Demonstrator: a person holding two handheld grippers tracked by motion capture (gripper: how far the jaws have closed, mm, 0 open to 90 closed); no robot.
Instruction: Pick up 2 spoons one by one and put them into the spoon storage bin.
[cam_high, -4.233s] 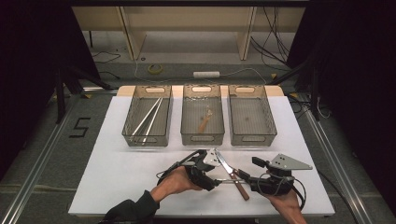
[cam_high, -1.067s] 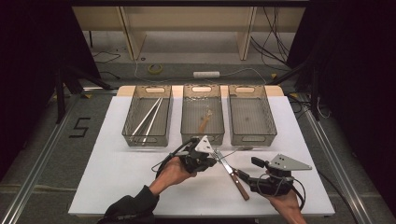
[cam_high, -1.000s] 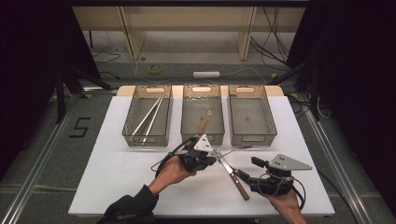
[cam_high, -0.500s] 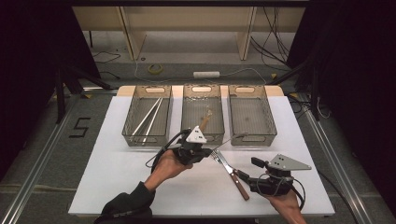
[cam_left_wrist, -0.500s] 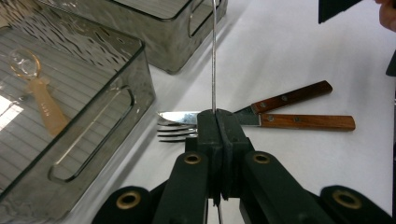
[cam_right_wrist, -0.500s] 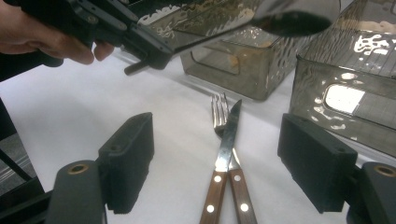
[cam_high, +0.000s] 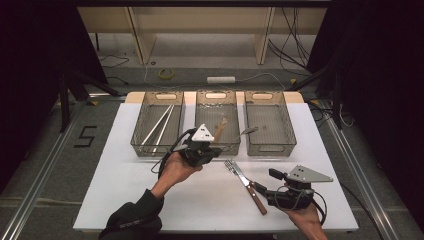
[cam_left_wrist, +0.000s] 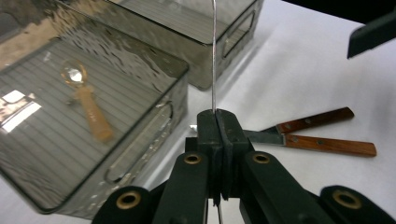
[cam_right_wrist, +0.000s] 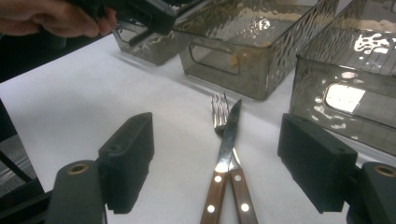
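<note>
My left gripper is shut on the handle of a thin metal spoon. It holds the spoon above the table, just in front of the middle bin, with the far end pointing toward the right bin. A wooden-handled knife and fork lie crossed on the white table. My right gripper is open and rests low, its jaws on either side of their handles without touching them.
Three clear bins stand in a row at the back. The left bin holds two pale sticks, the middle one a small wooden spoon. Cables and shelf legs lie beyond the far table edge.
My left gripper has lifted the metal spoon off the knife and fork and carried it up and back toward the bins. The right gripper has stayed where it was.
</note>
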